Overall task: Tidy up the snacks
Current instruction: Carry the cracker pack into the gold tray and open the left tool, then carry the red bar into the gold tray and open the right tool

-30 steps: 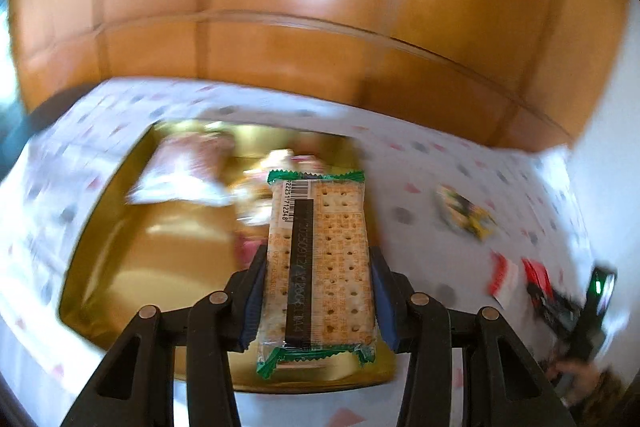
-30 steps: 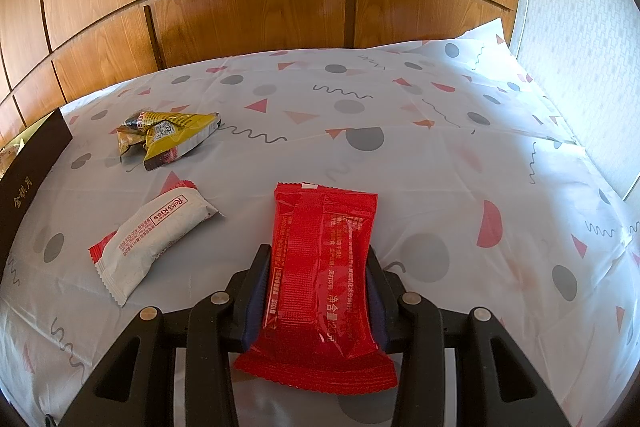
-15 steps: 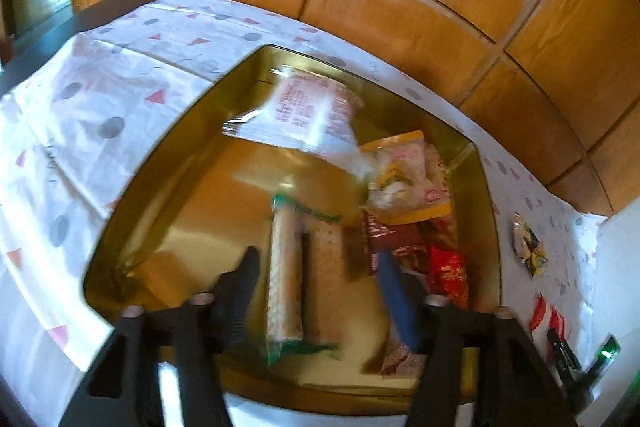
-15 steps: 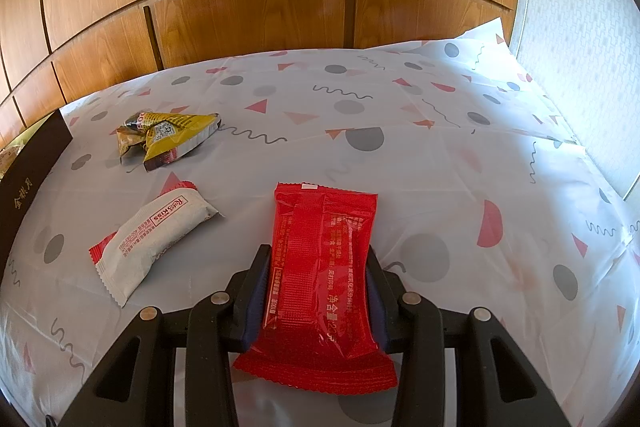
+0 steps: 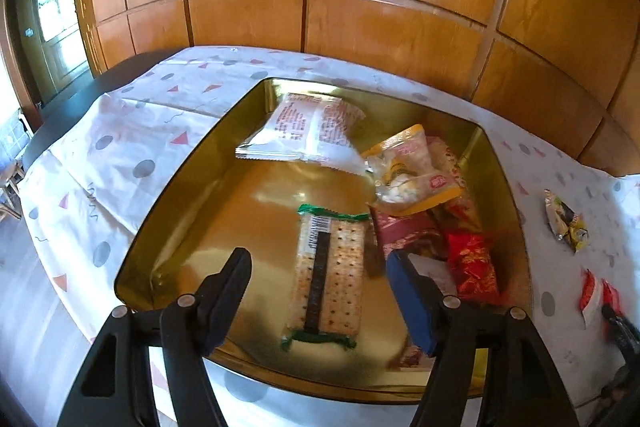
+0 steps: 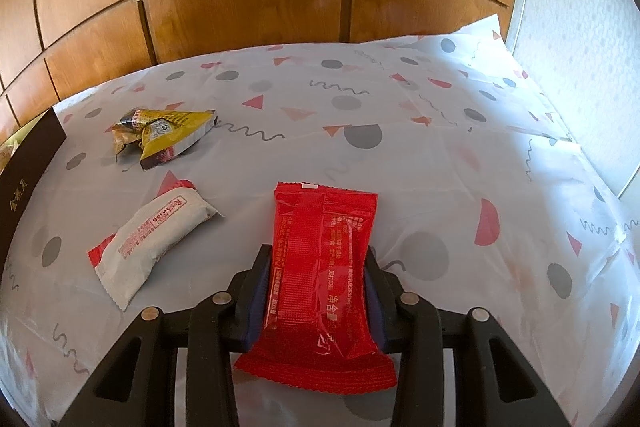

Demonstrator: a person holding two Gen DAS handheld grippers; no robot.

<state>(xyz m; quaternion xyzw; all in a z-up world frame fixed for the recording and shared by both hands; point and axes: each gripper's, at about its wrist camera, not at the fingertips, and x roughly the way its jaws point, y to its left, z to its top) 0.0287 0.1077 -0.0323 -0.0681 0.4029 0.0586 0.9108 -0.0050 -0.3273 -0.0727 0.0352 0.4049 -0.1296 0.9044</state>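
Left wrist view: your left gripper [image 5: 320, 275] hangs with jaws apart over the gold tray [image 5: 180, 187], where the cracker pack [image 5: 330, 275] lies flat beside a white packet [image 5: 308, 131], a yellow-edged bag [image 5: 412, 175] and red wrappers [image 5: 472, 263]. Your right gripper [image 6: 318, 267] is clamped on one red packet [image 6: 322, 267] with Chinese print. Two more packs lie on the tablecloth [image 6: 440, 155] to the left: a white one [image 6: 152, 235], its lettering too small to read, and a yellow one [image 6: 164, 135].

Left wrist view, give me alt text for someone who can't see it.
The open left gripper hovers over a gold tray, with a green-edged cracker pack lying flat on the tray floor between its fingers. Other snack packets are piled along the tray's far and right sides, on a patterned tablecloth.
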